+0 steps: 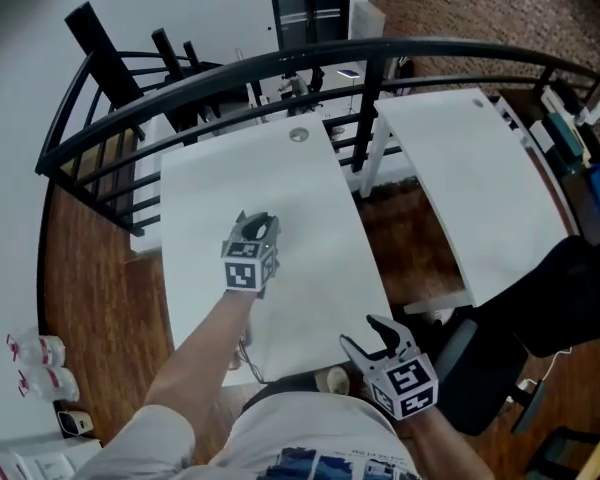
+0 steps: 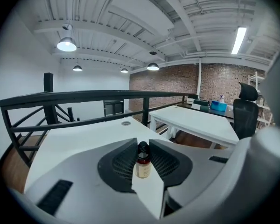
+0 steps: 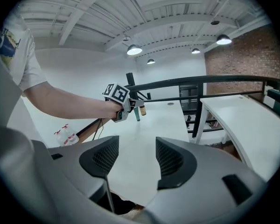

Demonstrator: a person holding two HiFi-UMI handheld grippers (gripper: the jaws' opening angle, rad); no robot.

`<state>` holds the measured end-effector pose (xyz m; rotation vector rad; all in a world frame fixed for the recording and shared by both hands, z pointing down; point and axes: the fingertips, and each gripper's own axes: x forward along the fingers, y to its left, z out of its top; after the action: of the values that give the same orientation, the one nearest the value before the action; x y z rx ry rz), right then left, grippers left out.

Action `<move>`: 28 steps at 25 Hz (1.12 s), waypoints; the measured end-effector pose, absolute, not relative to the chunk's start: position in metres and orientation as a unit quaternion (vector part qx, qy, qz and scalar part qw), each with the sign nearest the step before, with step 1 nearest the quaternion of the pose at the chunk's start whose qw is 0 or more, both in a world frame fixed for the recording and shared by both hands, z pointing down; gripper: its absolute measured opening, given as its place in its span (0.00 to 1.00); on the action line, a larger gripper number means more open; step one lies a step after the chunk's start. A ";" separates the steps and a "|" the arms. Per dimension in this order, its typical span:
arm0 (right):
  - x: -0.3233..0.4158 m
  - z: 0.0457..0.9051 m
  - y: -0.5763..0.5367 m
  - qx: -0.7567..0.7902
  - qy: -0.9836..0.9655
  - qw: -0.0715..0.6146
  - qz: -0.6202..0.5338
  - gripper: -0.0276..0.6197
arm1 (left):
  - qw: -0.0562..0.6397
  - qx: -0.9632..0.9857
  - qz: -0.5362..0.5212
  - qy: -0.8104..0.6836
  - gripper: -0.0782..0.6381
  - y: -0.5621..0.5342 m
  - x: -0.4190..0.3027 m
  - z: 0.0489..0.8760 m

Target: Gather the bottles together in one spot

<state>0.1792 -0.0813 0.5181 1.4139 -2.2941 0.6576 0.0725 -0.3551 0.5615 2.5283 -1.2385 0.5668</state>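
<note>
A person leans over a white table [image 1: 310, 278] on a mezzanine, a hand-held gripper in each hand. The left gripper [image 1: 259, 226], stretched out over the middle of the tabletop, is clenched on a small amber bottle [image 2: 143, 164] with a black cap. The bottle stands upright between the two ribbed pads [image 2: 121, 162], above the table surface. The right gripper [image 1: 372, 340] hangs near the table's near edge, close to the person's body, with its jaws parted and only bare tabletop showing between them.

A round cable grommet [image 1: 298, 135] sits near the far end of the table. Just beyond it, a black metal railing [image 1: 280, 63] curves round the platform's edge. To the right, a gap of wooden floor separates this table from a second white table [image 1: 480, 188], where a blue box [image 2: 219, 106] stands at the far side. A black office chair [image 2: 245, 111] is parked beside that table. On the wooden floor to the left, well apart from the held bottle, lie two clear plastic bottles with red labels [image 1: 40, 366].
</note>
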 end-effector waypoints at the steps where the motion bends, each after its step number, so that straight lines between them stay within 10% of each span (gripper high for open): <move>1: 0.182 0.519 -0.083 0.505 -0.809 0.185 0.237 0.46 | 0.138 0.869 0.195 -0.433 0.22 -0.362 0.072 0.569; 28: 0.207 0.560 -0.126 0.511 -0.770 0.237 0.301 0.46 | 0.122 0.837 0.220 -0.486 0.22 -0.414 0.068 0.655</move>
<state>0.2068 -0.1264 0.5595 1.3999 -2.1097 0.8243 0.0675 -0.4137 0.6550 2.4446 -1.4174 0.6415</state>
